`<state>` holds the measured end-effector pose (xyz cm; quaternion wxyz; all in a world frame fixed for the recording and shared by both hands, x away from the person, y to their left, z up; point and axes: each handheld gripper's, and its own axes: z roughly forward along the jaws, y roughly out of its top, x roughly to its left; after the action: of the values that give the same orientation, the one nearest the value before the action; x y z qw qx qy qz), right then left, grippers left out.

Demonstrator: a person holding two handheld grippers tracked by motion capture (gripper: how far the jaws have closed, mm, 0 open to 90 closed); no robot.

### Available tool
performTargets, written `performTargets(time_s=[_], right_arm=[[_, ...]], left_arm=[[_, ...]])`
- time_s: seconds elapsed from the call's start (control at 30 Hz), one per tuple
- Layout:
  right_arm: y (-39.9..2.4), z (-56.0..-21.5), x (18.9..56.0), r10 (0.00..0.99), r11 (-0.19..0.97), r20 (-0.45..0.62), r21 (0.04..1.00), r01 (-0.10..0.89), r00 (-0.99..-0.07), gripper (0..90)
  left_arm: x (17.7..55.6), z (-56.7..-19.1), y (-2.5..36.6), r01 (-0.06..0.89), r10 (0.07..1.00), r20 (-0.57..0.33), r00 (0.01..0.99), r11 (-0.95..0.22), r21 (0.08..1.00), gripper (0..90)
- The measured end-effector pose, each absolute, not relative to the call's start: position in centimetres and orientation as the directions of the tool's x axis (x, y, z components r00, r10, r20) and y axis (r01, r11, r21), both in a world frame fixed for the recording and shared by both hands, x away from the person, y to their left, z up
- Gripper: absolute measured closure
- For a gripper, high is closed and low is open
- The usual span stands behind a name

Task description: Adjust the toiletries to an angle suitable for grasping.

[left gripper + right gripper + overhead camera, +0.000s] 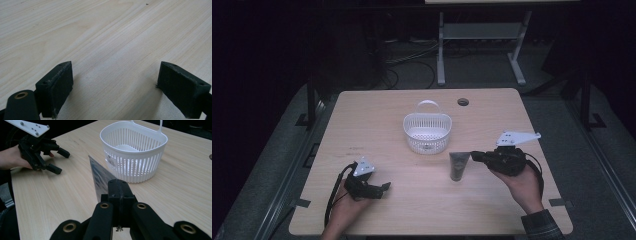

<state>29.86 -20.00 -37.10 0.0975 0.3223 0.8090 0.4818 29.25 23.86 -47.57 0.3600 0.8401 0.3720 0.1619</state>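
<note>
The left hand comes in from the bottom and holds the left gripper low, near the table. Its jaws stand wide apart with nothing between them, and they point to the right. The right hand holds the right gripper a bit higher up. Its jaws point to the left and are pressed close together. A dark sleeve covers the right wrist.

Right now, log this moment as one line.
right gripper: shut on tube, lifted by flat end | left gripper: open, idle | basket: beyond tube, holds nothing visible
</note>
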Motion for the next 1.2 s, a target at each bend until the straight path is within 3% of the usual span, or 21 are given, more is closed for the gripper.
performTargets(time_s=[1.2], right_arm=[[-19.5,-36.9,32.6,0.648,0.322,0.134,0.843,0.43,-0.75,90.0]], left_arm=[[29.3,-47.6,23.8,0.507,0.743,0.004,0.669,-0.461,0.728,12.2]])
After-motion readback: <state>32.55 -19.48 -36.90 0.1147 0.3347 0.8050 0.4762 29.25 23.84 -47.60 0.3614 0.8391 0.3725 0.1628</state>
